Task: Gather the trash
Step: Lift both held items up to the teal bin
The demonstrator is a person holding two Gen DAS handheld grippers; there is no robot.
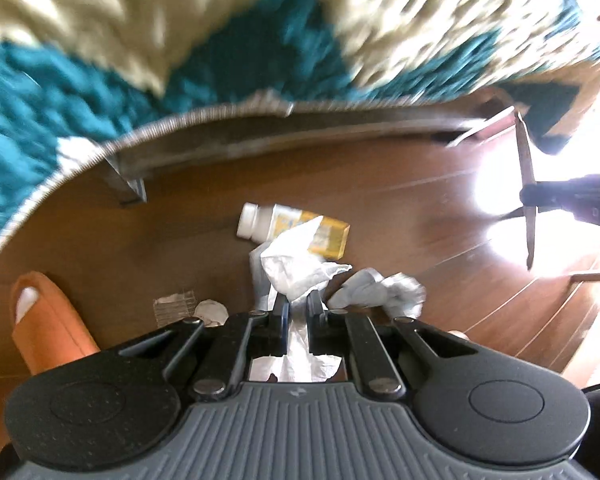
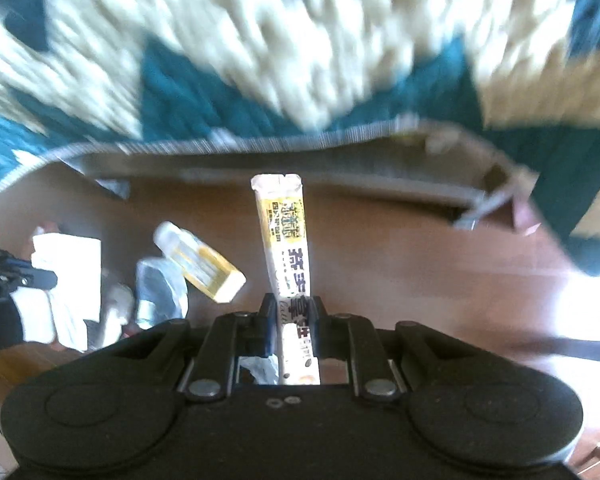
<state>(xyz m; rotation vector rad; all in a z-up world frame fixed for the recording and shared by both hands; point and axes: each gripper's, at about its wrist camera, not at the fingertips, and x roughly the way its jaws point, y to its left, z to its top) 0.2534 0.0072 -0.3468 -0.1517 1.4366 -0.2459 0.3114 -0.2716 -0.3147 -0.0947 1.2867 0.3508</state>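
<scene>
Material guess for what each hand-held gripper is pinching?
Left hand-held gripper: crumpled white sheet, thin, matte, sharply creased; probably tissue paper, possibly thin plastic. Right hand-held gripper: long yellow-and-white printed stick sachet, smooth, slightly glossy, crimped top seal; likely plastic or foil laminate.

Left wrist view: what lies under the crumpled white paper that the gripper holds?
A yellow-labelled bottle with a white cap lies on the wooden floor, its near side covered by the crumpled white paper. Anything else beneath is hidden.

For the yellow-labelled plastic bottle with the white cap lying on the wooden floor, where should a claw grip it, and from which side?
Grip the yellow-labelled plastic bottle across its flat-sided body, coming from above. It lies on its side on the wooden floor, so its broad sides are exposed. Crumpled white tissue overlaps its near edge, so stay nearer the white cap.
</scene>
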